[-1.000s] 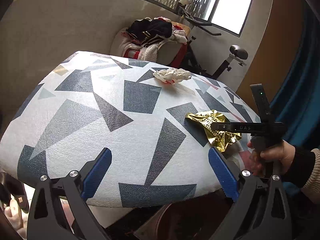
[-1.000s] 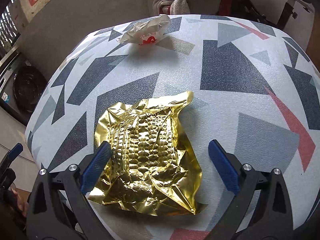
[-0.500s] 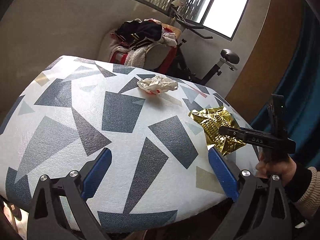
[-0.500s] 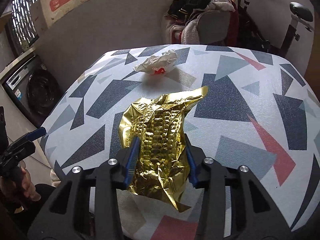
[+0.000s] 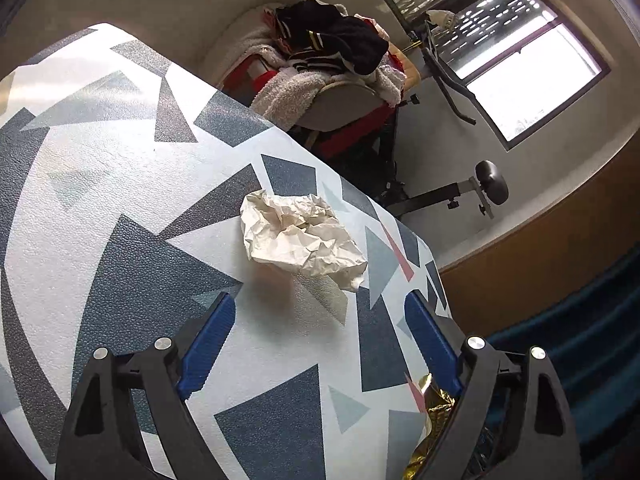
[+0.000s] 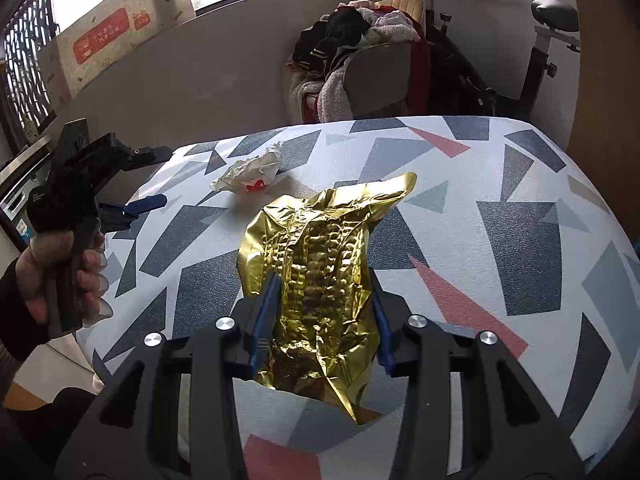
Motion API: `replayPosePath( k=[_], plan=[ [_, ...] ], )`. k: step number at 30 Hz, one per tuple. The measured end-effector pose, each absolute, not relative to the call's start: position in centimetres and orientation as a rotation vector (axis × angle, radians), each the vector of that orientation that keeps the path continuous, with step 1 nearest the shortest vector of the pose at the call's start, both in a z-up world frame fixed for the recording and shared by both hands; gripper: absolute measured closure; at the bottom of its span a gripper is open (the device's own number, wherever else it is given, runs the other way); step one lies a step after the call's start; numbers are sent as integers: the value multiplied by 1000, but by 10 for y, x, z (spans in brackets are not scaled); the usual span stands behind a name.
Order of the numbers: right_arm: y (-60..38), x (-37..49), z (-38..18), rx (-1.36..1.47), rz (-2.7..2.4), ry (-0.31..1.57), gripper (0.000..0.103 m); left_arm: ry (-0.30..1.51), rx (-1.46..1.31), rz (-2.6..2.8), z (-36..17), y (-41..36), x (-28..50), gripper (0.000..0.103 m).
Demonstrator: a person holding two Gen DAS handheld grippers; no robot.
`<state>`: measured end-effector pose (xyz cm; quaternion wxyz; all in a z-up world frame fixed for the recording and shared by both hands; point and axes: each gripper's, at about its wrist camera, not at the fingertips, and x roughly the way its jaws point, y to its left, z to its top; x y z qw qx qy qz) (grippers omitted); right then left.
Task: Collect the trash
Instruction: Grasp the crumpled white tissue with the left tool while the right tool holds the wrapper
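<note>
- Gold foil wrapper [image 6: 320, 280] sits pinched between the blue pads of the right tongs [image 6: 323, 312], which are closed most of the way onto its crumpled middle; its lower end hangs past the near edge of the bench [image 6: 520, 208].
- Left tongs [image 5: 320, 332] are spread wide with nothing between the pads [image 5: 206, 344], poised above the patterned bench top and aimed at the crumpled white paper [image 5: 300, 236].
- That white paper lies on the bench just ahead of the left tongs, near the far edge; the right view shows a red mark on it.
- Beyond the bench stand a chair piled with clothes [image 5: 332, 60] and an exercise bike [image 6: 540, 40].
</note>
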<state>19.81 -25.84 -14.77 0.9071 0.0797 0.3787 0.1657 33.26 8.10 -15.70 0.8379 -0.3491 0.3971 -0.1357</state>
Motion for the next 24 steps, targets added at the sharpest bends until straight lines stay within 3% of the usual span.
replayPosePath(
  k=[5,9,12,24],
  plan=[
    [-273,204,-158,218,325,794,59,885,-988,-182,-198,93,376,28],
    [-270,206,-169,207,327,813,59,910,-1037,-159,-216,86,393,32],
    [-271,205,-173,218,332,819,59,903,-944,-125,-213,78,392,98],
    [-271,171,-158,266,332,790,59,799,-276,-296,-132,42,296,99]
  ],
)
